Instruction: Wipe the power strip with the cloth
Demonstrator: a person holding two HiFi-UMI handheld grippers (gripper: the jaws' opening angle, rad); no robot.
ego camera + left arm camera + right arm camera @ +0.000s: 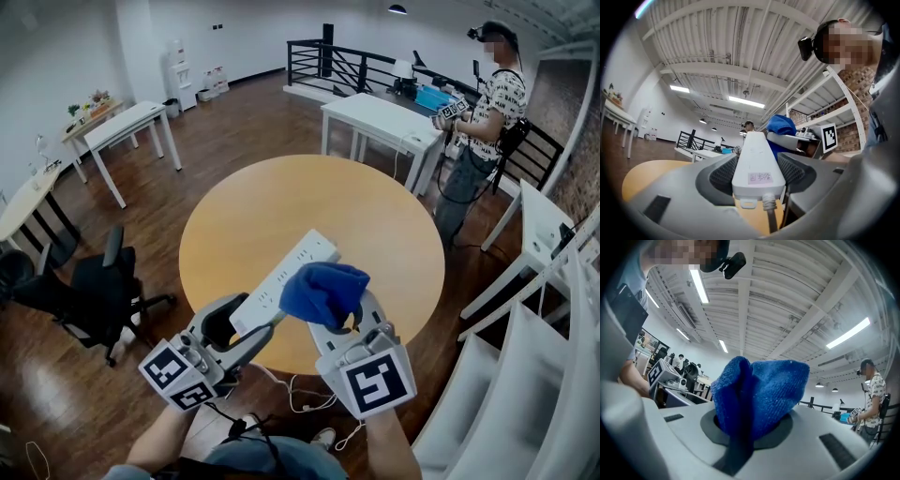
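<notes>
A long white power strip [286, 282] is held above the round wooden table [281, 211], pointing up and away. My left gripper [251, 330] is shut on its near end, where the cord leaves it; in the left gripper view the power strip [757, 164] sits clamped between both dark pads. My right gripper [349, 314] is shut on a bunched blue cloth [323, 292], which lies against the strip's right side. In the right gripper view the blue cloth [757, 397] bulges out between the jaws. The right gripper [799, 140] with the blue cloth [780, 126] shows beside the strip in the left gripper view.
The strip's white cord [305, 398] trails down to the floor near my feet. A black office chair [94, 291] stands at the left. White tables [380, 117] and a standing person [478, 131] are beyond the round table. White shelving [544, 347] rises at the right.
</notes>
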